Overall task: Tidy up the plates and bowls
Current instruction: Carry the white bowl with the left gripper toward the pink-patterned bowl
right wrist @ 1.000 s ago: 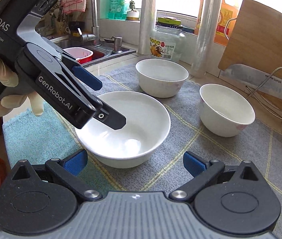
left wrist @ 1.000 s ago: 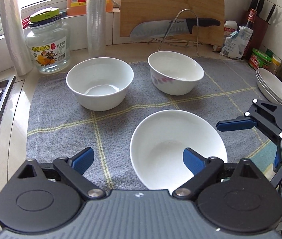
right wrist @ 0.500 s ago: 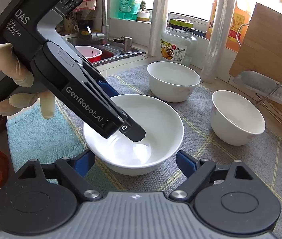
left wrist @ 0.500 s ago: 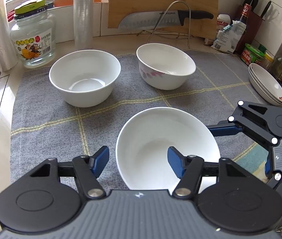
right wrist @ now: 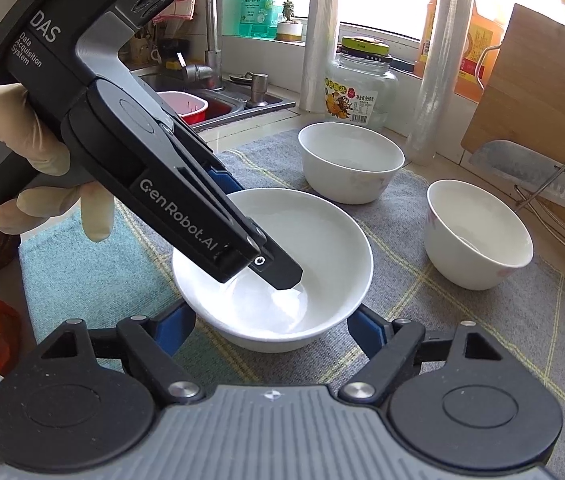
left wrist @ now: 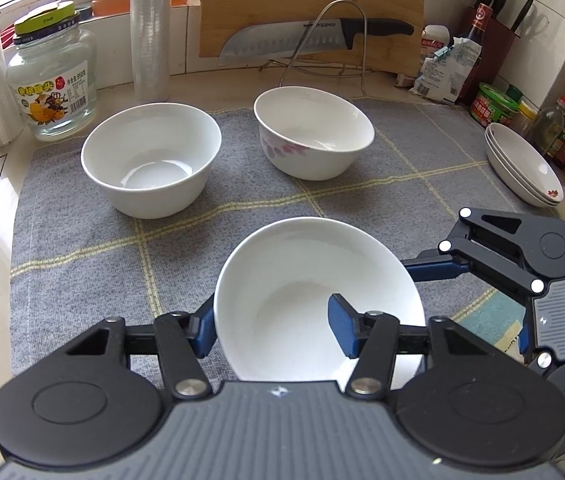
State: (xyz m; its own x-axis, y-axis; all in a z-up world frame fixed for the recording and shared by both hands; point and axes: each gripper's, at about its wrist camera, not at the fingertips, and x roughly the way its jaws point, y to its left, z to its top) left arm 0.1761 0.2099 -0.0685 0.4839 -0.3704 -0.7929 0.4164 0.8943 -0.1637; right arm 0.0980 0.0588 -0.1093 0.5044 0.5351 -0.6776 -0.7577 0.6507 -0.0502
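On grey checked mat (left wrist: 82, 248): 3 white bowls, 1 nearest (left wrist: 314, 304), 2 behind (left wrist: 150, 176) (left wrist: 314, 132). Clamped on nearest bowl's wall by left gripper (left wrist: 274, 328); right gripper (right wrist: 270, 328) just closing, straddling same bowl, contact unclear. Beside mat, stacked plates (left wrist: 522, 164).

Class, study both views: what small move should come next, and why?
Probably lift the near bowl slightly off the cloth: the left gripper is shut across its wall, one finger inside, and the right gripper, jaws just closing, flanks its base.
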